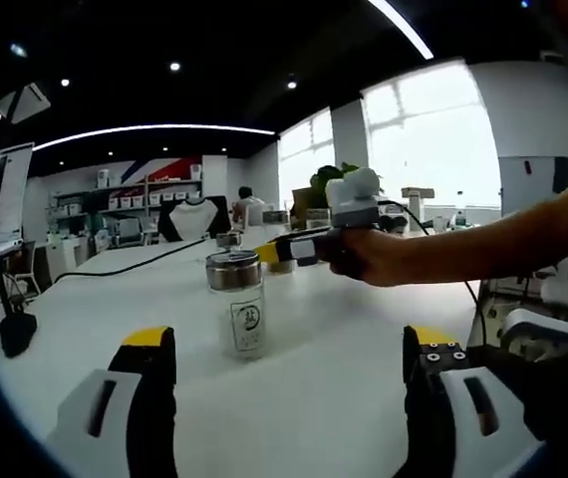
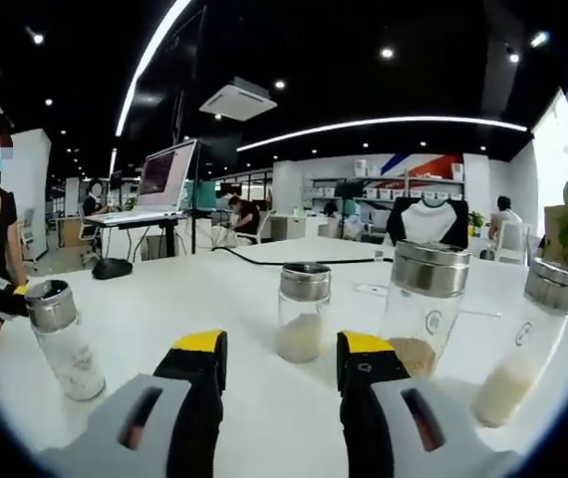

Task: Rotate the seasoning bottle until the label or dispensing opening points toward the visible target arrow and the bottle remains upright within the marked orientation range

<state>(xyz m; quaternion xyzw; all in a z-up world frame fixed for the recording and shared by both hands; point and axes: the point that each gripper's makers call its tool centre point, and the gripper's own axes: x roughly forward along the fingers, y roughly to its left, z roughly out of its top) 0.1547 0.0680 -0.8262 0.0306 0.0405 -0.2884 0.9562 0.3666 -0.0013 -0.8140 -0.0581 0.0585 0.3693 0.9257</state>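
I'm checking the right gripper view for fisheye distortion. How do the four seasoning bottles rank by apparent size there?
1. Bottle right of centre, nearest-looking.
2. Far-right bottle and far-left bottle: alike, and edge distortion makes their order unsure.
3. Centre bottle, smallest, possibly just farther back.

1. We're in an open-plan office: a long white table (image 2: pixel 264 289), recessed ceiling lights.
2. Far wall, shelving (image 1: pixel 149 199) stacked with boxes.
3. A monitor (image 2: pixel 167 174) on a desk, people seated at workstations, big bright windows (image 1: pixel 428 134).
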